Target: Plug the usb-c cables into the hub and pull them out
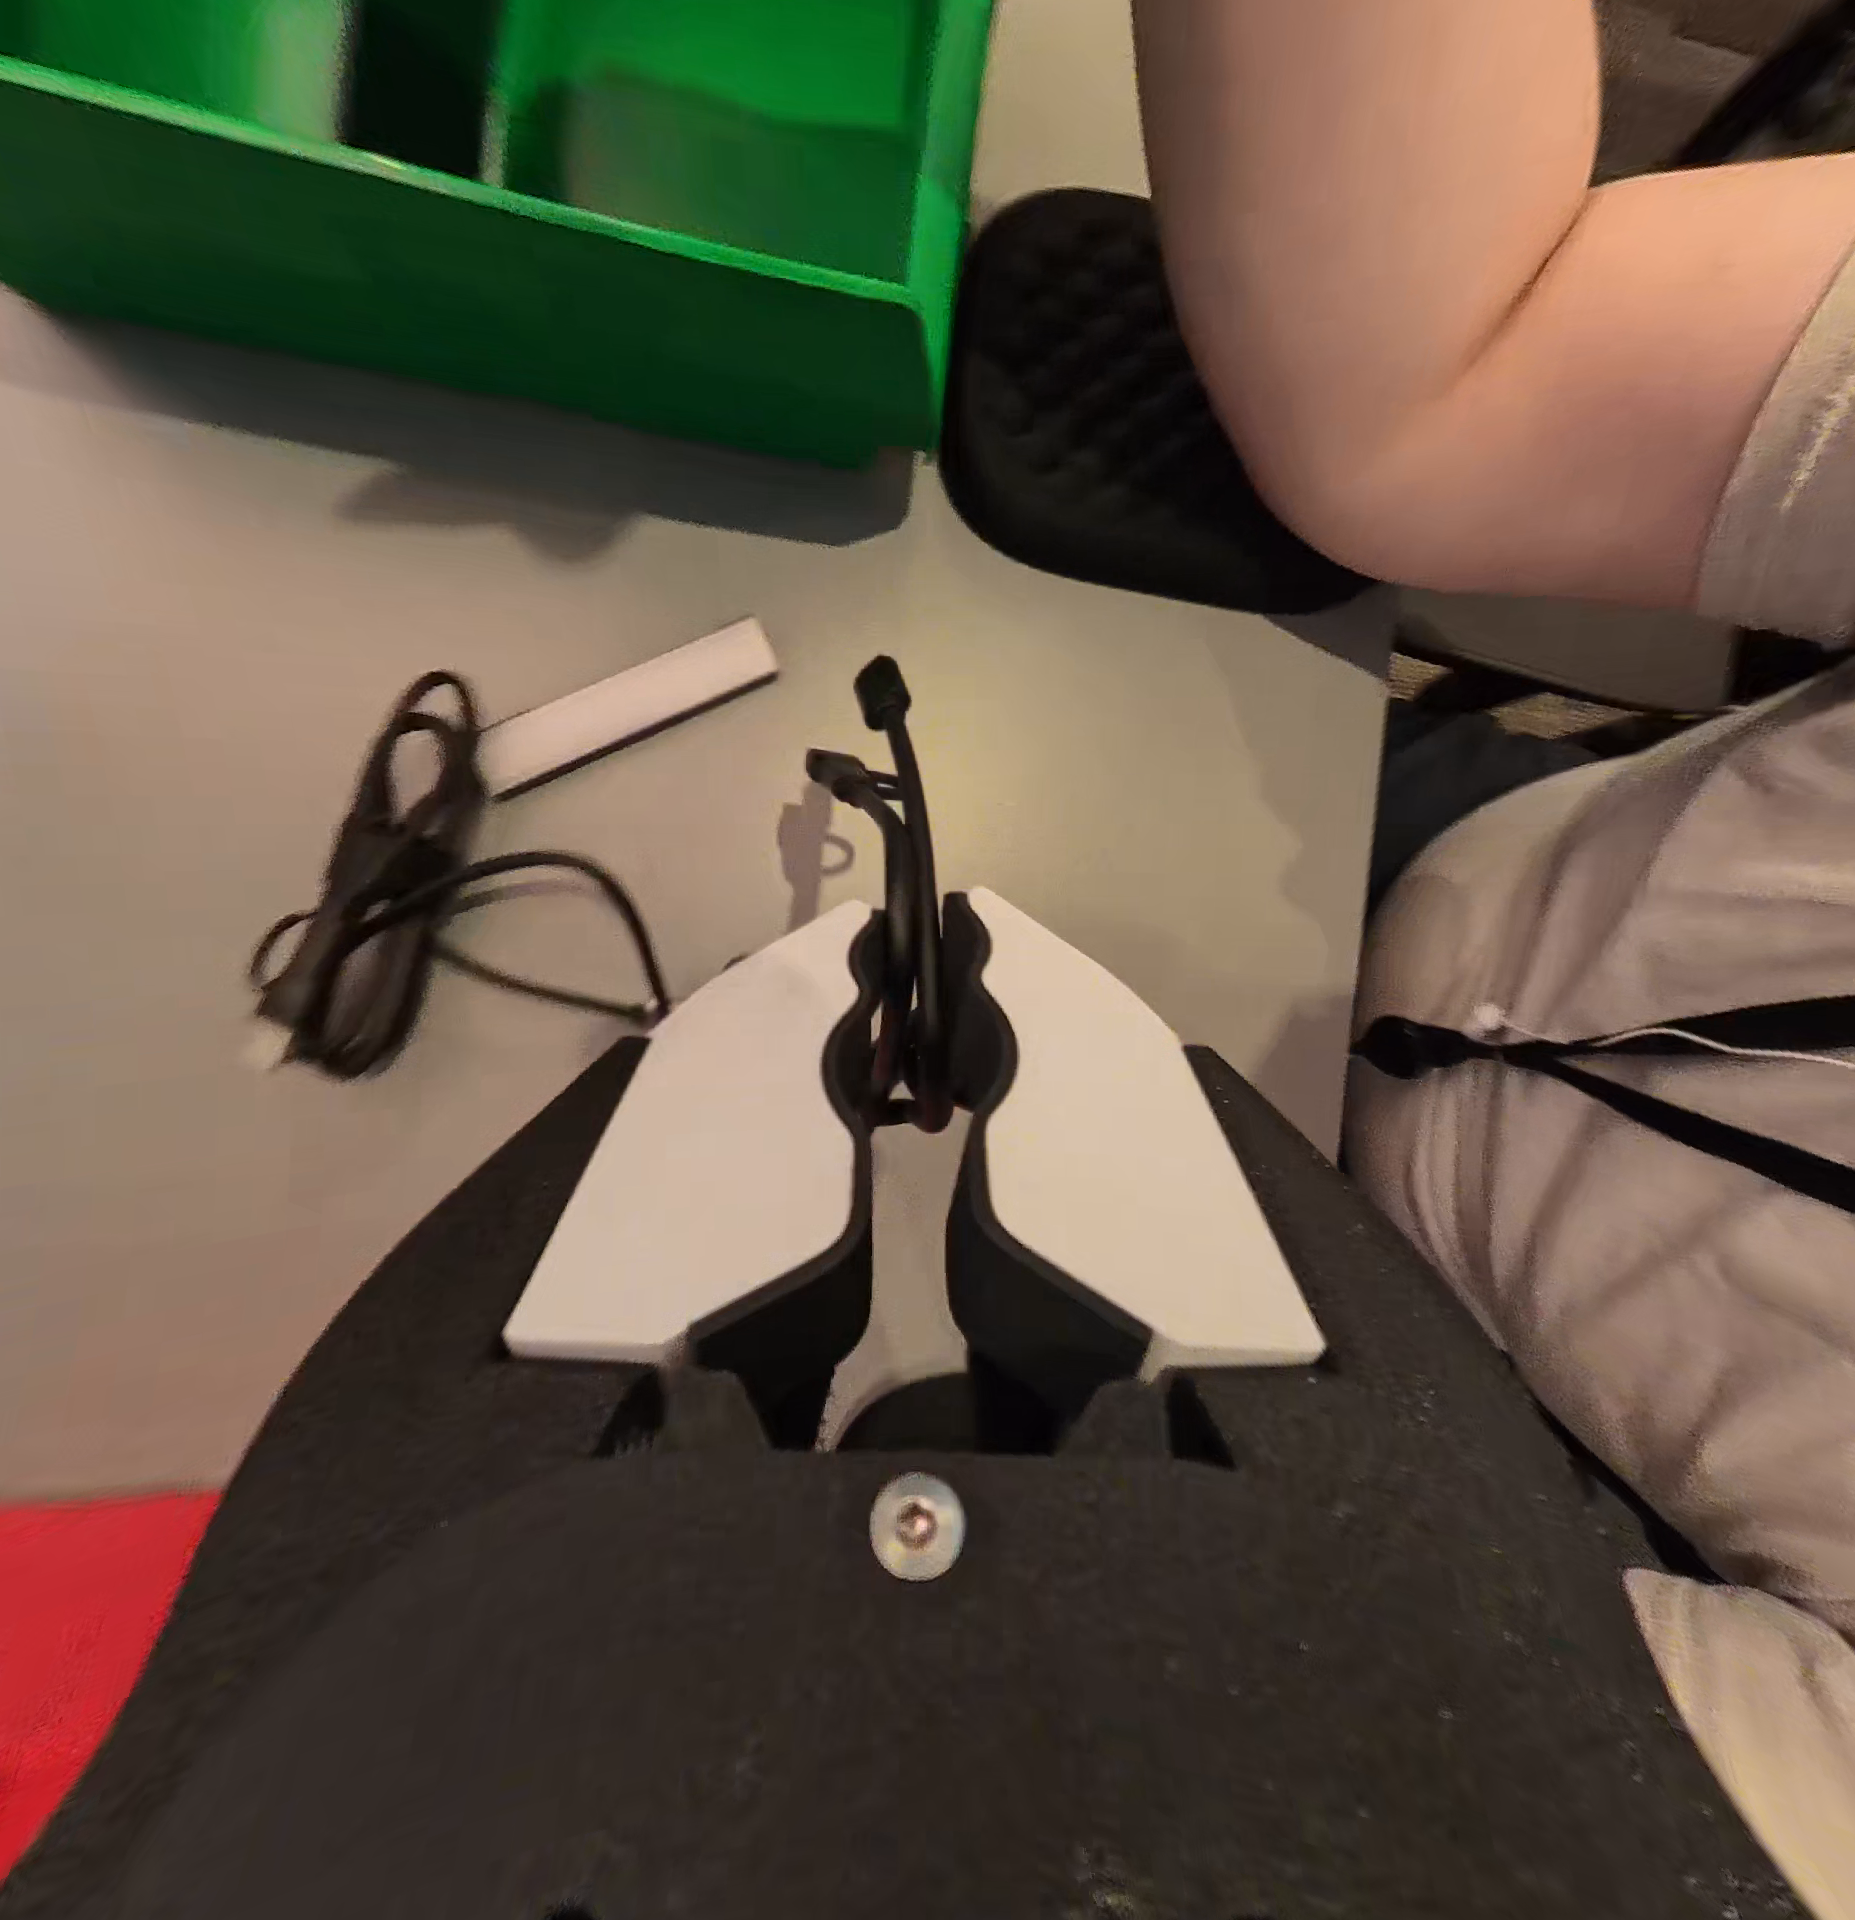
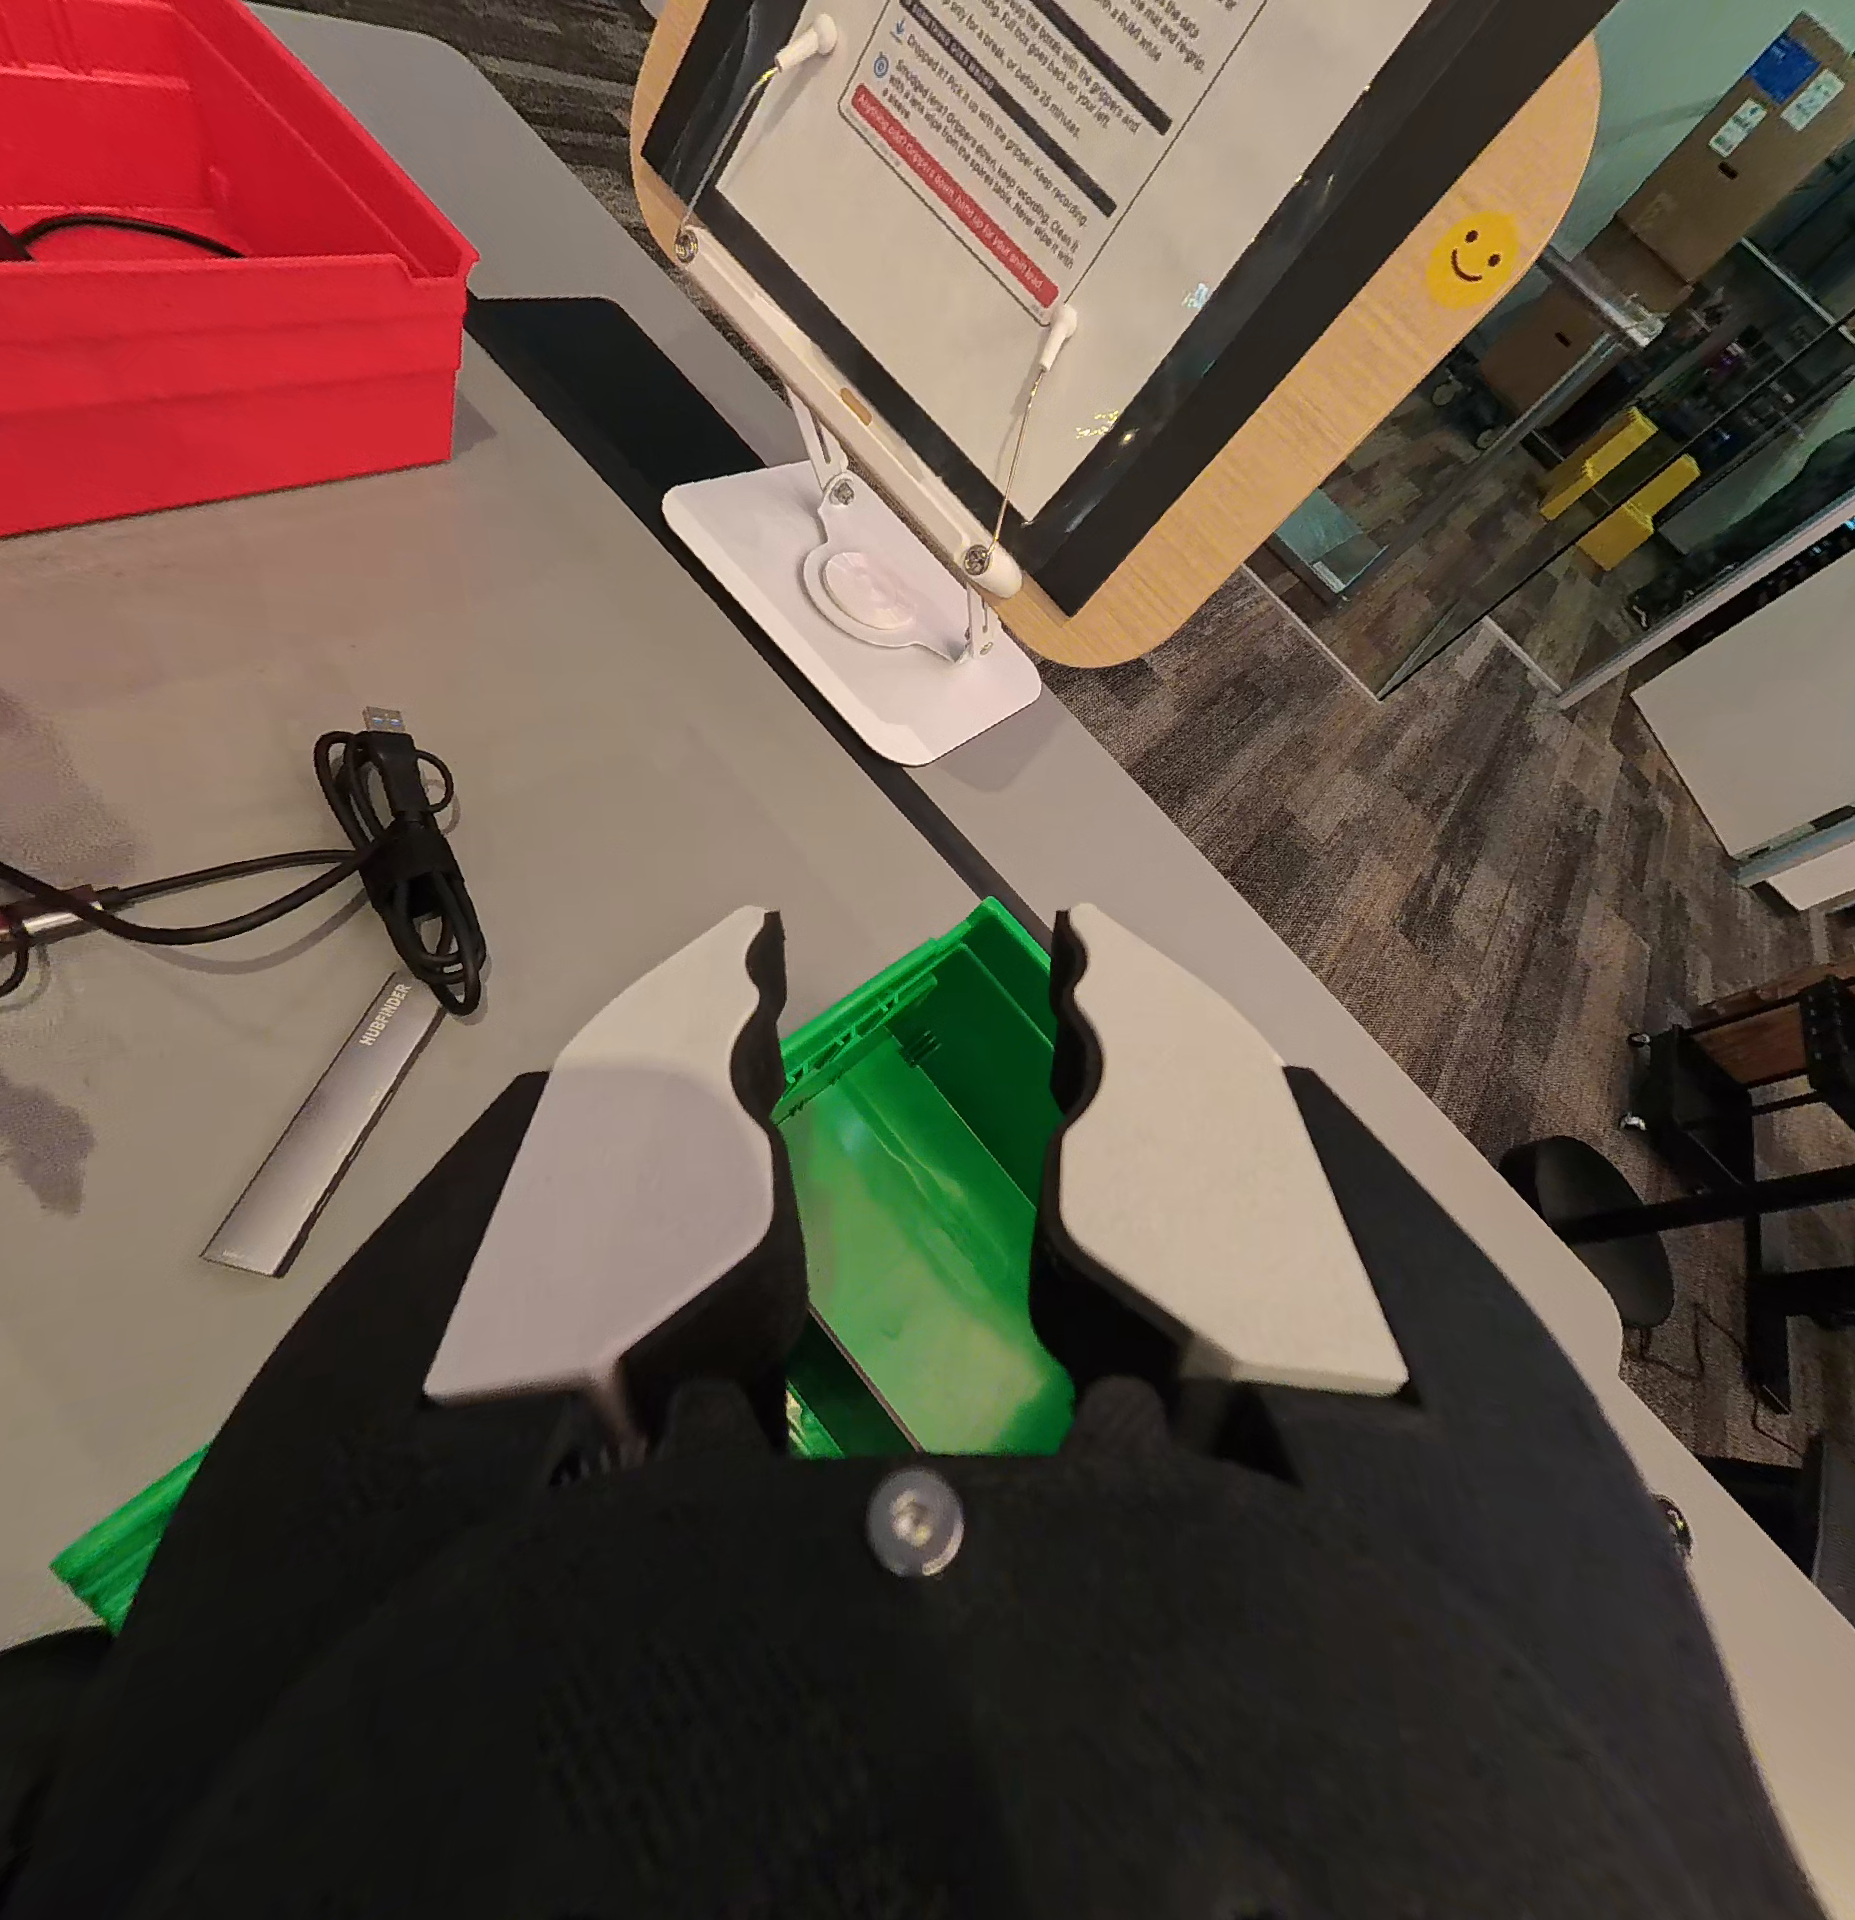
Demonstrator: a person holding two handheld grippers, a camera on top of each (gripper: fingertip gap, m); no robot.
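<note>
- A bundled black cable (image 1: 907,883) is clamped between the fingers of the left gripper (image 1: 910,925); its two connector ends stick out just beyond the fingertips, clear of the table (image 1: 1110,727).
- The step in hand is judged to be bringing this cable to the hub. It would be done well if one connector were freed from the coil first, since a plug held this far back in a loose bundle is likely to flex away from a port.
- The hub (image 1: 632,707), a slim silver bar, lies flat on the table ahead of the left fingers and to their left, well apart from the held plugs.
- A second coiled cable (image 1: 383,883) rests left of the left fingers, touching or just beside the hub's near end; which cannot be told.
- The right gripper (image 2: 912,935) is spread wide with nothing between its fingers, and is held above a green bin (image 2: 923,1195).
- From the right fingers, the hub (image 2: 325,1127) lies to the left, with the coiled cable (image 2: 403,862) at its far end.
- The hub would best be steadied by the free right gripper during insertion.
</note>
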